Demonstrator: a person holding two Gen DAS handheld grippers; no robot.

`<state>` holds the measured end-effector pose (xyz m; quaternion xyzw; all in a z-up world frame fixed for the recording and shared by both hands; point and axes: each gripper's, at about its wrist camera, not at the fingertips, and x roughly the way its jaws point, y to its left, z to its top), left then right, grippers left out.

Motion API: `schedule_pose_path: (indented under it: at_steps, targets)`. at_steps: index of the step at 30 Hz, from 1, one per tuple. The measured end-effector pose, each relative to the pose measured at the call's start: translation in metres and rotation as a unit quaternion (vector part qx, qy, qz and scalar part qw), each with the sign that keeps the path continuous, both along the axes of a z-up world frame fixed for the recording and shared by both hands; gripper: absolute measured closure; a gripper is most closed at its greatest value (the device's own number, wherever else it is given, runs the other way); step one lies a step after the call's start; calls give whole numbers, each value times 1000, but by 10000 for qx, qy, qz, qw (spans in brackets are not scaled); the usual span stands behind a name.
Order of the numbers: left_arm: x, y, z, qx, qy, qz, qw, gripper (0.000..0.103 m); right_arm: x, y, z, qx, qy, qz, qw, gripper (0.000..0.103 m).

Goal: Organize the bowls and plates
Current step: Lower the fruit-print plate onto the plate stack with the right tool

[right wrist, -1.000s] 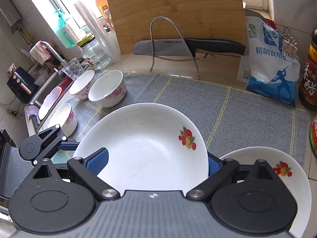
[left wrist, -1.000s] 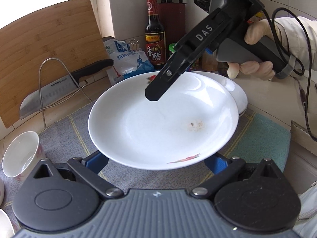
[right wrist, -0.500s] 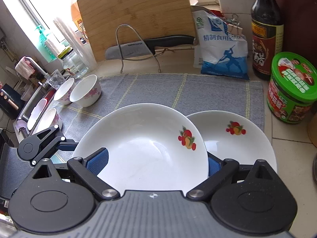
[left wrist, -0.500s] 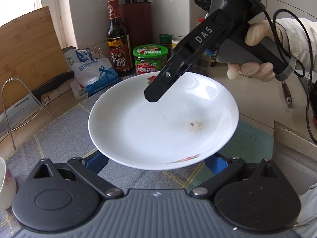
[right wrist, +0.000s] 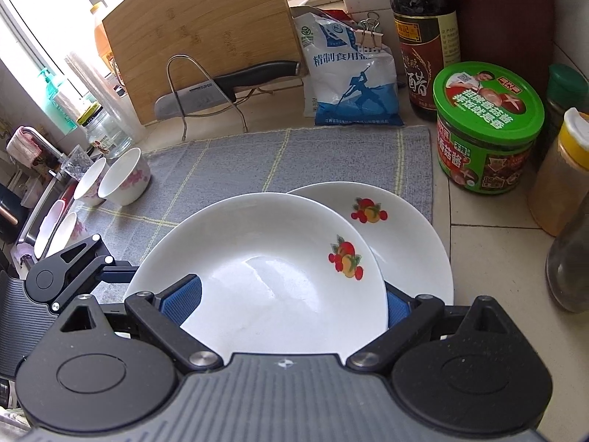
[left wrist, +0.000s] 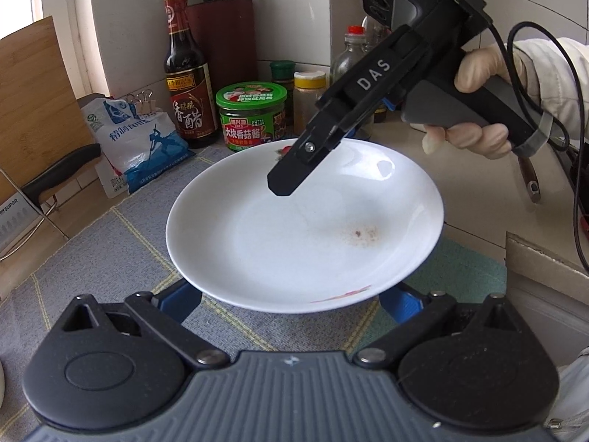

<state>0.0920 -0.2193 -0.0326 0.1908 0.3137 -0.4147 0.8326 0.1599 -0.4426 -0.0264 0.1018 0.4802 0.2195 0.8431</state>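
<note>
White plate (right wrist: 265, 269) held over stacked plate (right wrist: 405, 228), both grippers on it.
Your left gripper (left wrist: 291, 294) clamps its 6 o'clock rim; right gripper (right wrist: 291, 302) grips it too, above grey mat (right wrist: 294, 162), w/ bowls (right wrist: 125, 176) at 10 o'clock.

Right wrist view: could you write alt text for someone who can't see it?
A white plate with a fruit print is held between the blue fingers of a handheld gripper, partly over a second matching plate at the edge of a grey mat. Bowls stand to the left, jars and bottles to the right.
</note>
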Motion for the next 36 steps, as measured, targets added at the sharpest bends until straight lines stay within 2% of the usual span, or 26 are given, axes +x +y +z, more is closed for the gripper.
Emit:
schedule_pose_path:
  at_steps: [22, 33, 36]
  targets:
    - [17, -12, -12, 77, 78, -62, 9999, 3, -4, -18, -8, -4, 81, -264, 9996, 3]
    - [19, -21, -14, 165, -132, -206, 9996, 2, -16, -30, -5, -41, 98, -474, 9988, 3]
    - [21, -23, -14, 123, -75, -218, 9997, 2, -18, -30, -1, -114, 78, -506, 9986, 3]
